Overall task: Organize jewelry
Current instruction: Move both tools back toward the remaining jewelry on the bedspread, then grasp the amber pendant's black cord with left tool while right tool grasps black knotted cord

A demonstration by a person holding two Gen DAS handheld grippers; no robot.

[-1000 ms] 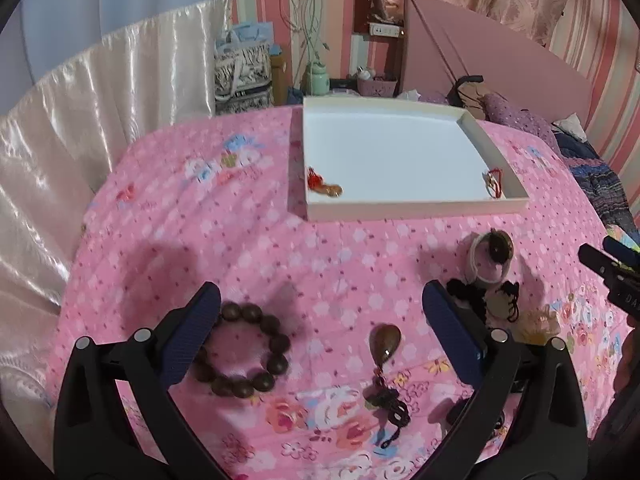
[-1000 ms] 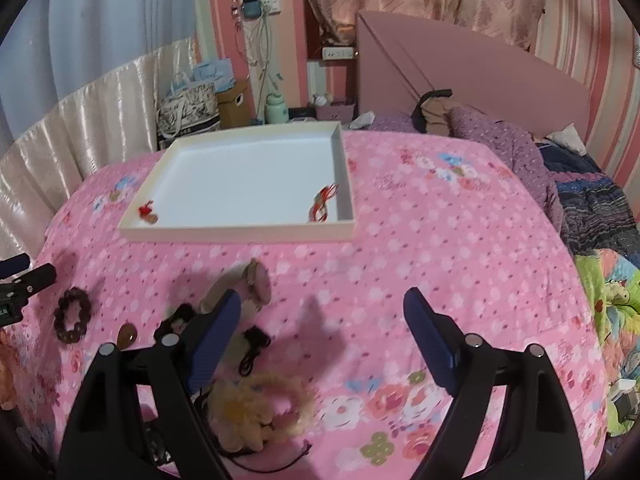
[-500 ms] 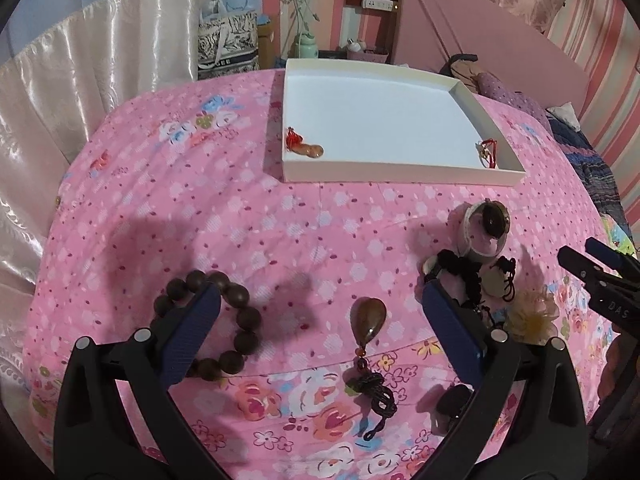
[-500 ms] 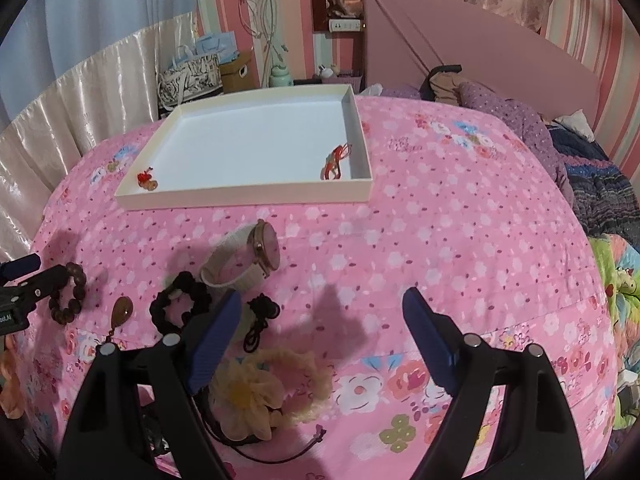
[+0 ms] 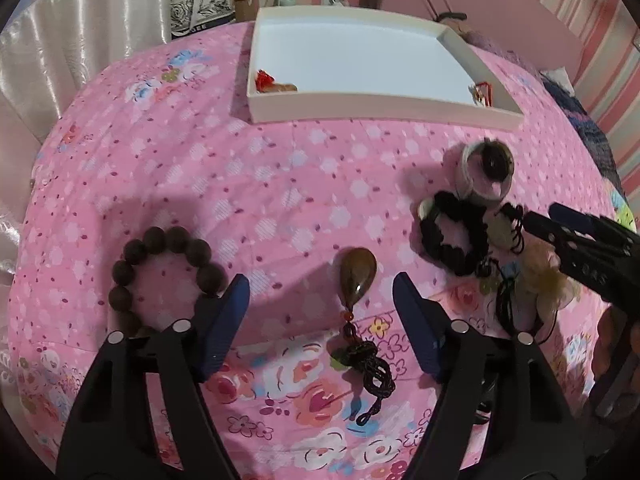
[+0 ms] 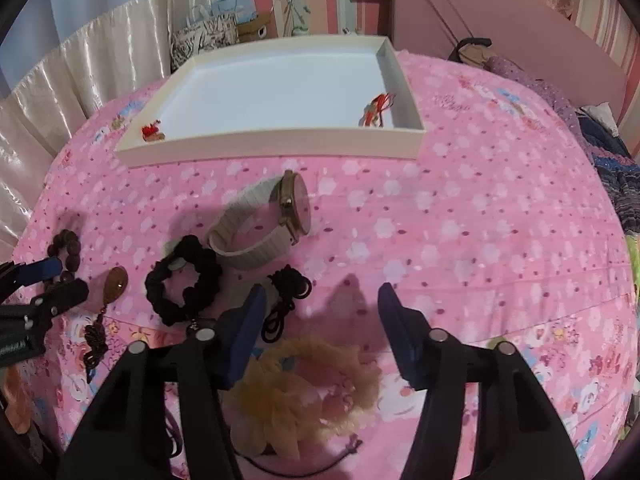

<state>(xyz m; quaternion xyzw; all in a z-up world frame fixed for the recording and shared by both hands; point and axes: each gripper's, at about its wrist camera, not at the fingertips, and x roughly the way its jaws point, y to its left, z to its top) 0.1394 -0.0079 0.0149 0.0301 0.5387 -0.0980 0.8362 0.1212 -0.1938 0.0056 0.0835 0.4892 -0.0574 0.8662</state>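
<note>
The brown teardrop pendant (image 5: 356, 276) on its black knotted cord (image 5: 366, 364) lies on the pink flowered bedspread (image 5: 280, 184) between the blue pads of the left gripper (image 5: 320, 292), whose jaws are closing around it without either pad touching it yet, so it grasps nothing. Just outside that gripper's left pad a dark wooden bead bracelet (image 5: 160, 268) rests on the cover, partly hidden behind the finger. Beyond its right pad sit a black scrunchie (image 5: 452, 240), a small pendant on black cord (image 5: 504, 228) and a watch with a pale strap (image 5: 486, 172). The right gripper (image 6: 320, 304) is also closing with nothing pressed between its pads: only bare bedspread lies between the tips, and a fluffy cream scrunchie (image 6: 304, 392) lies lower down between the fingers. The black-corded pendant (image 6: 286, 292) sits just ahead of its left pad, the black scrunchie (image 6: 184, 284) further left, and the watch (image 6: 264, 220) ahead of it. Well ahead of both grippers a white shallow tray (image 6: 272, 142) rests on the bed, holding a small red-tasselled charm (image 6: 152, 130) in its near left corner and a red cord piece (image 6: 378, 110) in its near right corner
</note>
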